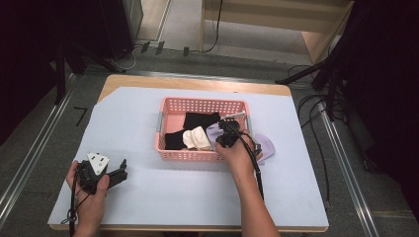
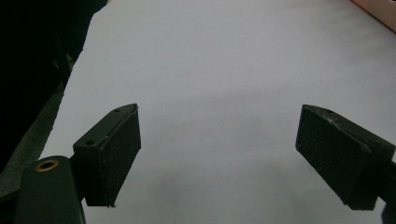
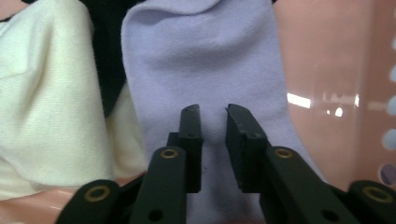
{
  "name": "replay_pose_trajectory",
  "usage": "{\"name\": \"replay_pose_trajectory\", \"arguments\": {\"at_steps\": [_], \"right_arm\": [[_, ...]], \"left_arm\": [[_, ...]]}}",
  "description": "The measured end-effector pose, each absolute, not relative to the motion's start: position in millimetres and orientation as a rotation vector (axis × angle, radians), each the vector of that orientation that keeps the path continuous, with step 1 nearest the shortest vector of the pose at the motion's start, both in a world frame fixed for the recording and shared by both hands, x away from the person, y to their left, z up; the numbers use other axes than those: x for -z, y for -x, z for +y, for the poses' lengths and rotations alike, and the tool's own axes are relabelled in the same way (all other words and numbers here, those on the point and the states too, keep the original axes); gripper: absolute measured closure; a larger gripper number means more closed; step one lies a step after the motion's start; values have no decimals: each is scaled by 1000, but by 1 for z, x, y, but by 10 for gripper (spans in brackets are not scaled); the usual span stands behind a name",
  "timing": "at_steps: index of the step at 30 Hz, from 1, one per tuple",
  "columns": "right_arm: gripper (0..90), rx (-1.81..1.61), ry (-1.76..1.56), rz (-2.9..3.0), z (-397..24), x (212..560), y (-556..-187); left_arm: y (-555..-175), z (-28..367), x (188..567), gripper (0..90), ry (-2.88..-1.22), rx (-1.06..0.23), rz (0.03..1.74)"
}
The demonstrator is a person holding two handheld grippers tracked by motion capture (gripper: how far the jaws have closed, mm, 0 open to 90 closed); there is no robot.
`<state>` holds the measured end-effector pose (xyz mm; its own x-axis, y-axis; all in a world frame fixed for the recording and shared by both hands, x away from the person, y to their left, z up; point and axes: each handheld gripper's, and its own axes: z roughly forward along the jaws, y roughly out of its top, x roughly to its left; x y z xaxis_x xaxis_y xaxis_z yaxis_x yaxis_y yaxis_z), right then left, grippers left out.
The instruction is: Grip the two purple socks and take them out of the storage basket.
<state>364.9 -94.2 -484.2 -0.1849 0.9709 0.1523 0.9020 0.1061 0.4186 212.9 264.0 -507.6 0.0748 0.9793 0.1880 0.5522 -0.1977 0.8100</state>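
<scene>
Right gripper (image 3: 213, 114) dipped into pink basket (image 1: 170, 154), jaws nearly closed, pinching lavender sock (image 3: 205, 60); left gripper (image 2: 219, 154) resting low over table (image 2: 224, 56), jaws wide apart, grasping nothing.

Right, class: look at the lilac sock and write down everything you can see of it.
The lilac sock is a soft, matte knit, pale purple and plain. It lies limp over the right end of the pink basket, part inside and part draped over the wall onto the table beyond. Inside, it overlaps a black sock beside a cream sock. The right tool stands over it, jaws nearly together with a fold of fabric between them; whether they pinch it is unclear.
</scene>
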Motion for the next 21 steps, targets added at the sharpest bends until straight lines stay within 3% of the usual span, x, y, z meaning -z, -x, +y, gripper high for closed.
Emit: {"name": "replay_pose_trajectory", "arguments": {"at_steps": [3,13,16,21], "right_arm": [[900,-688,-1945,2177,-98,485,-364],[900,-928,-1756,2075,-104,482,-351],[692,-904,-1798,2094,-100,483,-353],[615,-741,-1884,2164,-97,484,-362]], "left_arm": [[-213,264,508,149,-1813,-1006,1516],[-213,264,507,149,-1817,-1001,1518],[-214,263,508,149,-1815,-1004,1518],[-214,263,508,149,-1816,-1003,1516]]}}
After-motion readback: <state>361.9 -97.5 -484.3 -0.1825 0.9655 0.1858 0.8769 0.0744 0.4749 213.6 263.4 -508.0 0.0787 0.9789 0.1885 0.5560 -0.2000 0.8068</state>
